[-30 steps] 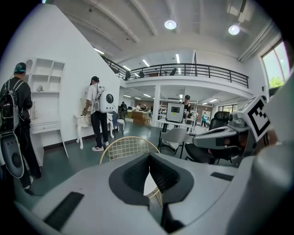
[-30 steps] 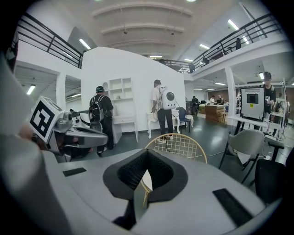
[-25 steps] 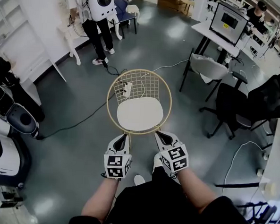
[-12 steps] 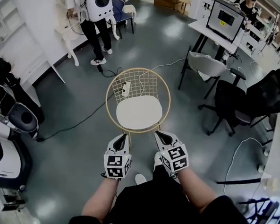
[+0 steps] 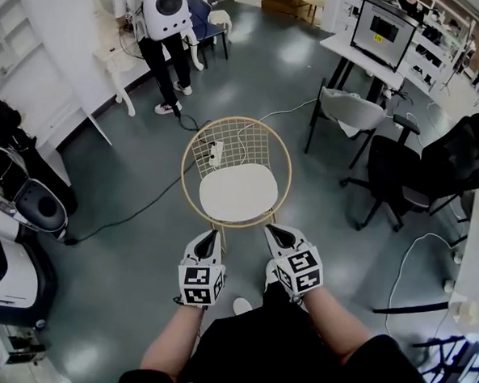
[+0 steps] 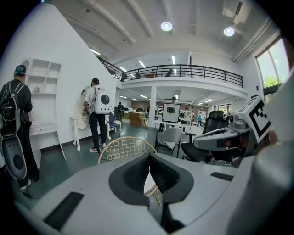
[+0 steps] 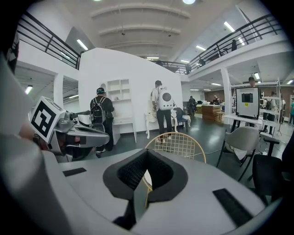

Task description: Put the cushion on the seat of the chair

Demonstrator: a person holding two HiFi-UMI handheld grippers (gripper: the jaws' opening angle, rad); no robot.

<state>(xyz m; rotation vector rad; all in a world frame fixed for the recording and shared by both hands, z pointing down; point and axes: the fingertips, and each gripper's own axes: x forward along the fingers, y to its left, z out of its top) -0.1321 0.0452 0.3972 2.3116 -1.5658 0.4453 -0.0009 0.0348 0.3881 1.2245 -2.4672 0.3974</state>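
A round gold wire chair (image 5: pixel 194 161) stands on the grey floor straight ahead of me, and the white cushion (image 5: pixel 238 193) lies flat on its seat. My left gripper (image 5: pixel 211 235) hangs just short of the seat's near edge, shut and empty. My right gripper (image 5: pixel 272 231) is beside it at the near right of the seat, also shut with nothing in it. Neither touches the chair or the cushion. In the left gripper view the wire backrest (image 6: pixel 124 149) rises beyond the closed left gripper (image 6: pixel 149 172). The right gripper view shows the same backrest (image 7: pixel 177 146) past the closed right gripper (image 7: pixel 146 173).
A power strip (image 5: pixel 218 151) and cables lie on the floor under the chair's back. A grey chair (image 5: pixel 353 113) and a black office chair (image 5: pixel 410 177) stand at right, near a desk with a monitor (image 5: pixel 384 31). A person with a white backpack (image 5: pixel 165 12) stands far left. White robot machines (image 5: pixel 10 237) crowd the left edge.
Both grippers, the chair and the cushion keep their places. Only the head view has drifted slightly.
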